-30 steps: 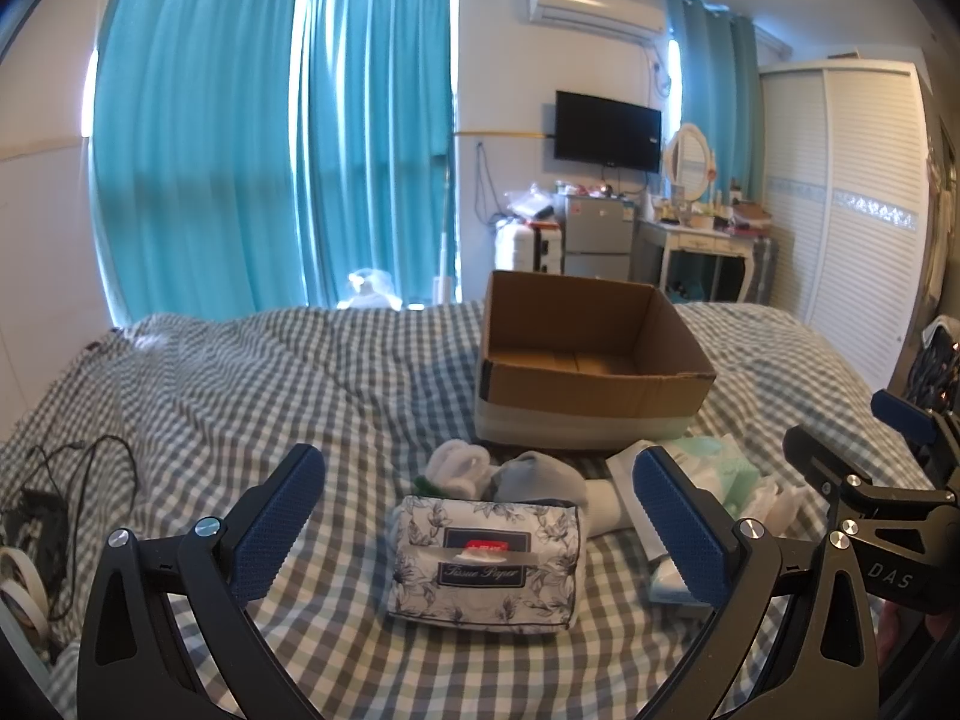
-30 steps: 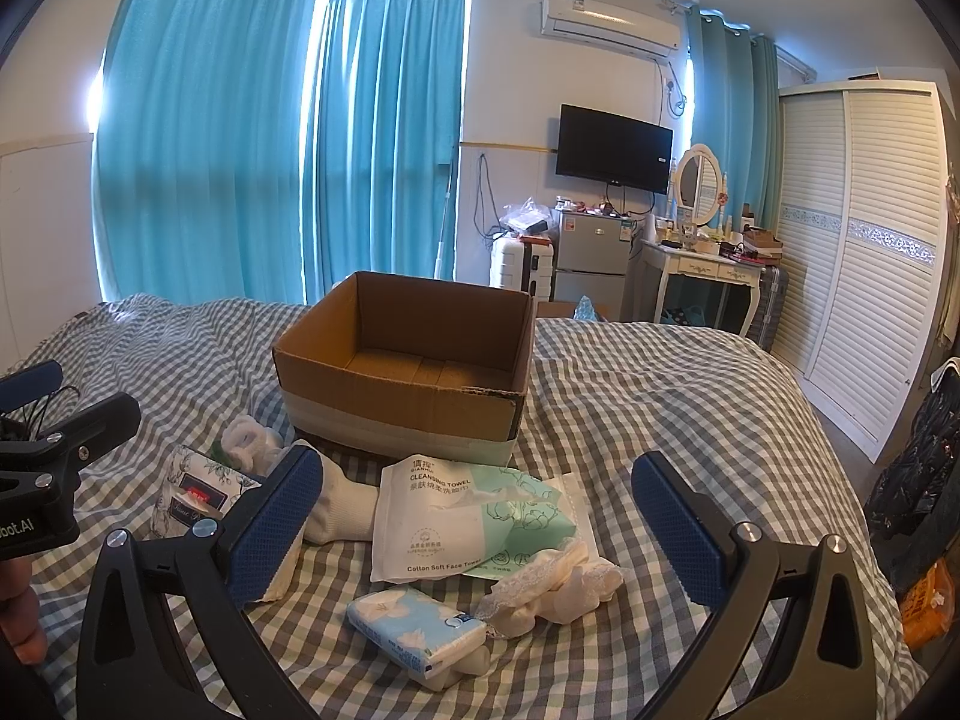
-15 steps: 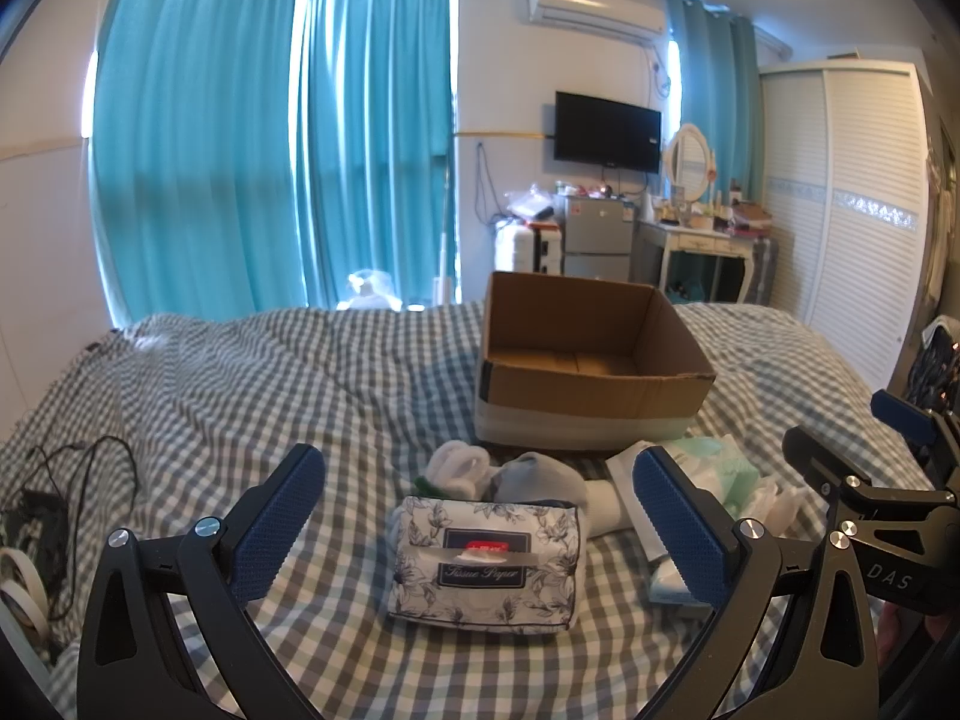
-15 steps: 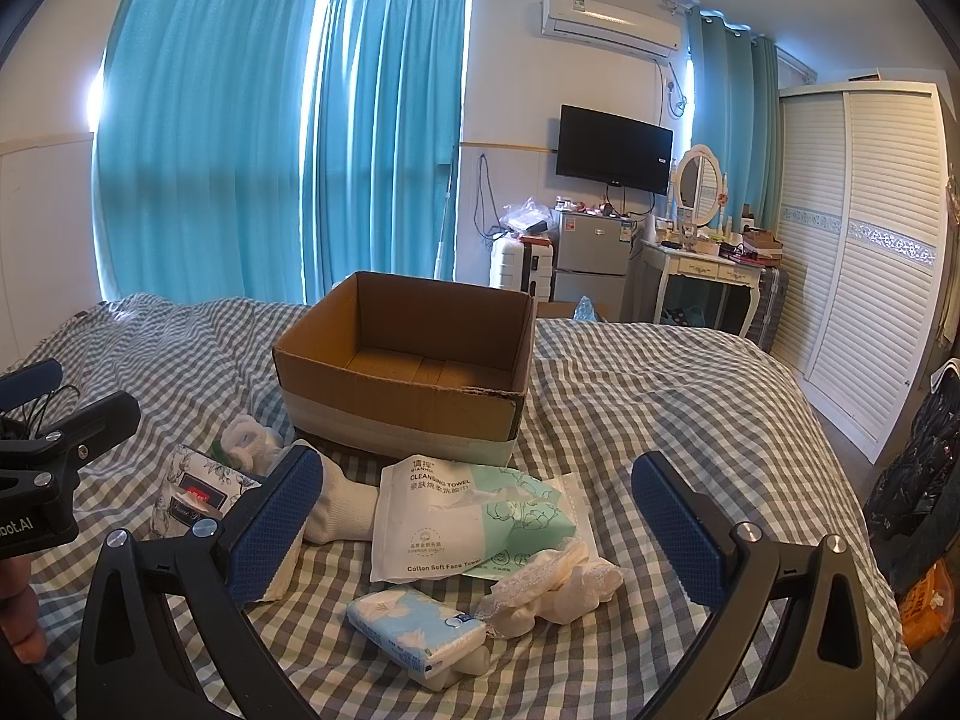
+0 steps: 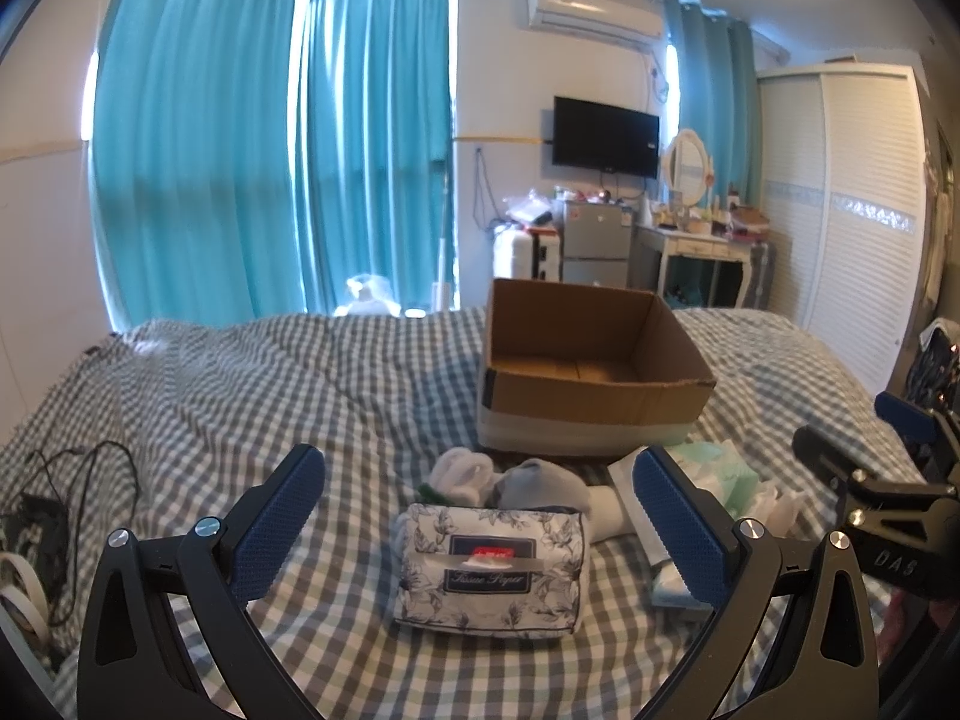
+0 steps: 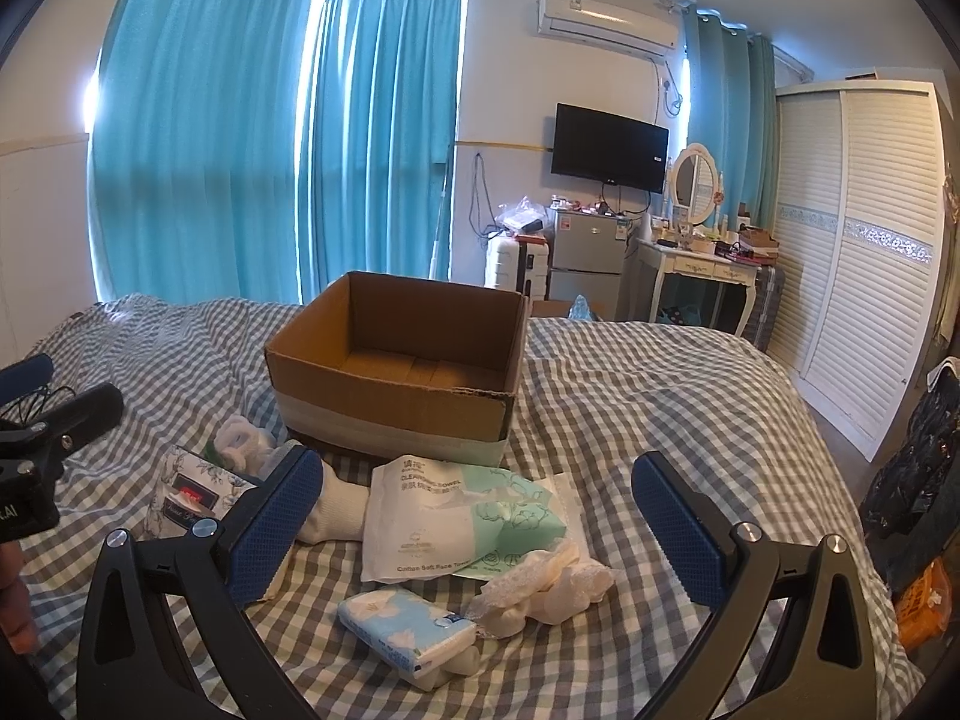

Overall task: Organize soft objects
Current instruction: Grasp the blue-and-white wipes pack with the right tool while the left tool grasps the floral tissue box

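An open, empty cardboard box (image 5: 591,378) (image 6: 396,372) stands on the checked bed. In front of it lie a floral tissue pack (image 5: 492,576) (image 6: 192,495), rolled white and grey socks (image 5: 510,477) (image 6: 246,444), a green-white face towel pack (image 6: 462,516) (image 5: 714,468), a small blue tissue pack (image 6: 405,630) and a lacy white sock bundle (image 6: 546,588). My left gripper (image 5: 480,516) is open, its fingers either side of the floral pack, a little short of it. My right gripper (image 6: 474,522) is open above the towel pack, holding nothing.
The checked bedspread (image 5: 240,384) covers the bed. Black cables and a tape roll (image 5: 36,516) lie at its left edge. A wardrobe (image 6: 864,276), dressing table (image 6: 708,264), fridge (image 6: 585,252) and teal curtains (image 6: 270,150) stand beyond the bed.
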`<action>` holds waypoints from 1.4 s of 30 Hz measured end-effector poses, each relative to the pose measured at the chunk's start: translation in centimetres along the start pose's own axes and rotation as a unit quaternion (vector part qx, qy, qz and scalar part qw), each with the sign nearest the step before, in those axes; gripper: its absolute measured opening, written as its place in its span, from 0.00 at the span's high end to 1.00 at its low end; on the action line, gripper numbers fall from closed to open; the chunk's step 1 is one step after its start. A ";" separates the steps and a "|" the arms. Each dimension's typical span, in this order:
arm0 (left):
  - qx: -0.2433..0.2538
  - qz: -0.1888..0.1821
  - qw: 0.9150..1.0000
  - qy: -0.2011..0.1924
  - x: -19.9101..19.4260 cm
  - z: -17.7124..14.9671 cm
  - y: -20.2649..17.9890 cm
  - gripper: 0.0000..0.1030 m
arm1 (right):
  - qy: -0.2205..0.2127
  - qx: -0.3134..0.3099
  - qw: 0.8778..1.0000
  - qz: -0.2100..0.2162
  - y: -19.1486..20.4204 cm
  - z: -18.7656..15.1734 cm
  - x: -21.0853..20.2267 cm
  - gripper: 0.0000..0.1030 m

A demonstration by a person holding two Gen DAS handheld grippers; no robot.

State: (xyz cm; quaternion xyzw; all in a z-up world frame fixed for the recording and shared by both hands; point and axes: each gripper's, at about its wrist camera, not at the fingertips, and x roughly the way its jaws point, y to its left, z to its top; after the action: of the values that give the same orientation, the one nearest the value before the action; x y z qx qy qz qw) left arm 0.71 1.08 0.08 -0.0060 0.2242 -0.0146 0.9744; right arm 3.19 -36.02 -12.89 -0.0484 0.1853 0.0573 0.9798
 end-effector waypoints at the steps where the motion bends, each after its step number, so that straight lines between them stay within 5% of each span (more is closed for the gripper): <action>1: 0.001 -0.006 1.000 0.010 0.3 -0.2 0.1 0.00 | 0.000 0.000 1.000 -0.002 -0.2 0.1 0.0 0.00; 6: -0.004 0.006 0.998 0.068 2.9 -2.0 1.0 0.00 | 0.022 0.004 1.000 0.009 -0.6 -0.2 0.6 0.00; 9: -0.017 0.008 0.994 0.110 4.4 -3.3 1.7 0.00 | 0.089 -0.013 0.996 0.020 0.0 -1.9 2.5 0.00; 14: -0.007 0.009 0.989 0.148 5.9 -5.1 1.0 0.00 | 0.198 -0.017 0.977 0.073 1.0 -5.7 6.2 0.16; 18: 0.002 0.004 0.987 0.160 6.3 -5.8 0.4 0.00 | 0.239 -0.030 0.968 0.074 1.5 -7.1 7.9 0.34; 20: 0.005 0.007 0.987 0.163 6.4 -5.9 0.2 0.00 | 0.254 -0.028 0.964 0.077 1.5 -7.7 8.5 0.35; 30: -0.007 0.015 0.983 0.185 8.5 -5.6 2.0 0.00 | 0.196 -0.013 0.976 0.094 1.4 -5.7 5.9 0.42; 34: -0.025 0.006 0.974 0.224 10.6 -6.4 2.9 0.14 | 0.199 -0.003 0.975 0.098 1.3 -5.6 5.9 0.43; 36: -0.028 -0.007 0.974 0.223 11.0 -6.6 3.1 0.14 | 0.202 0.001 0.974 0.100 1.1 -5.5 6.1 0.43; 38: -0.028 -0.033 0.974 0.222 11.2 -6.6 2.9 0.33 | 0.199 0.003 0.975 0.103 1.0 -5.5 6.1 0.44; 42: -0.012 -0.040 0.975 0.219 11.0 -6.6 2.3 0.41 | 0.198 0.000 0.974 0.106 1.1 -5.5 5.9 0.44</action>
State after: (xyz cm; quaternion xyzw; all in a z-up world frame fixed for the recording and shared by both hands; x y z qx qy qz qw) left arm 7.79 3.04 -10.73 -0.0228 0.4317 -0.0516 0.9002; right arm 6.58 -35.05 -20.24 -0.0391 0.3796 0.1505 0.9120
